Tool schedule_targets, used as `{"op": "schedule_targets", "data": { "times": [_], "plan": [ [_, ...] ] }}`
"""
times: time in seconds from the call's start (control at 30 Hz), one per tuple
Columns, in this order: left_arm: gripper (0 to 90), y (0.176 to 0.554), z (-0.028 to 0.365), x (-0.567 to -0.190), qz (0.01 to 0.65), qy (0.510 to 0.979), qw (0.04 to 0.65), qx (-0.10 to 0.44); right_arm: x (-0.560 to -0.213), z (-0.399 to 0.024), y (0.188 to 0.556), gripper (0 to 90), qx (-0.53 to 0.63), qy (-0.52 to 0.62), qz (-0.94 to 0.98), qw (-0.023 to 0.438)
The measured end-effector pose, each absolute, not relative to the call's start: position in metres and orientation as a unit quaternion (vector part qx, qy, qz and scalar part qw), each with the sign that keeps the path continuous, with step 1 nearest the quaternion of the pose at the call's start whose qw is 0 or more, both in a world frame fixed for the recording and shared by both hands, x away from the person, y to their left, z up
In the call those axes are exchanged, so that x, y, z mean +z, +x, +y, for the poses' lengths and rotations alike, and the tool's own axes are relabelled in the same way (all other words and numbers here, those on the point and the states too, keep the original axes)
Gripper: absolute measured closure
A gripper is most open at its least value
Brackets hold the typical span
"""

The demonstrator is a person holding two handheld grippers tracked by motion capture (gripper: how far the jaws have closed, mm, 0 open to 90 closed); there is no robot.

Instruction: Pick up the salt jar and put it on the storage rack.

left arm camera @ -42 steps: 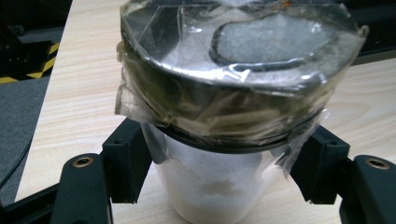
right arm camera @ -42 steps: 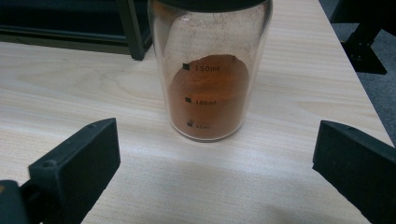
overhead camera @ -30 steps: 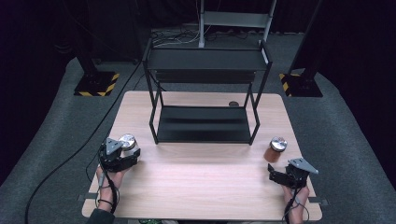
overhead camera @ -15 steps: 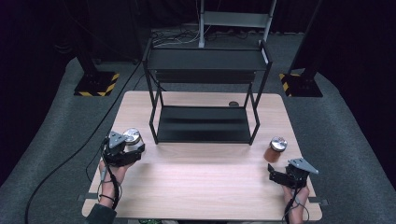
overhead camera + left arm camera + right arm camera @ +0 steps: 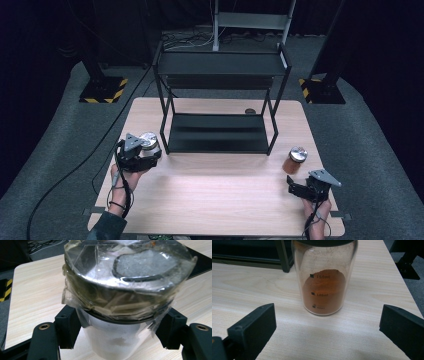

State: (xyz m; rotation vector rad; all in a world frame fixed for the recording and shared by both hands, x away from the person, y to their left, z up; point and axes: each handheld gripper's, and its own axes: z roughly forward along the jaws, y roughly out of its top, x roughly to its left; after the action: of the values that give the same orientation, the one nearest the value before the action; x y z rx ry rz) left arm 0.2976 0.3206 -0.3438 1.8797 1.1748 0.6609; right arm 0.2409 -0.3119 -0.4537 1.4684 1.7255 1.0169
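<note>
Where the left gripper clamps its two black jaws on the white jar, the pads press the smooth glass body from both sides, just below the lid. That lid is a round metal cap swathed in crinkled clear tape, and the contents look pale and powdery. From the high view this jar sits in the grip near the table's left edge, just beside the front left leg of the black shelf rack; whether it clears the wood I cannot tell.

The right gripper has its jaws spread wide and grips nothing; both blunt black pads stand well apart from the amber jar. This cylinder of clear glass bears printed volume marks and is partly filled with rust-orange powder. It stands upright on the pale, matte wooden table, near the right edge, just ahead of the open jaws. Bare tabletop stretches between the two hands.
</note>
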Motion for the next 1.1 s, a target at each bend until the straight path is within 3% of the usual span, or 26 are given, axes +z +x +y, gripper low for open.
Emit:
{"op": "schedule_targets", "data": {
  "times": [1.1],
  "plan": [
    [30.4, 0.327, 0.308, -0.305, 0.444, 0.765, 0.396, 0.246, -0.454, -0.312, 0.24, 0.0, 0.388, 0.559, 0.656, 0.325]
  ]
}}
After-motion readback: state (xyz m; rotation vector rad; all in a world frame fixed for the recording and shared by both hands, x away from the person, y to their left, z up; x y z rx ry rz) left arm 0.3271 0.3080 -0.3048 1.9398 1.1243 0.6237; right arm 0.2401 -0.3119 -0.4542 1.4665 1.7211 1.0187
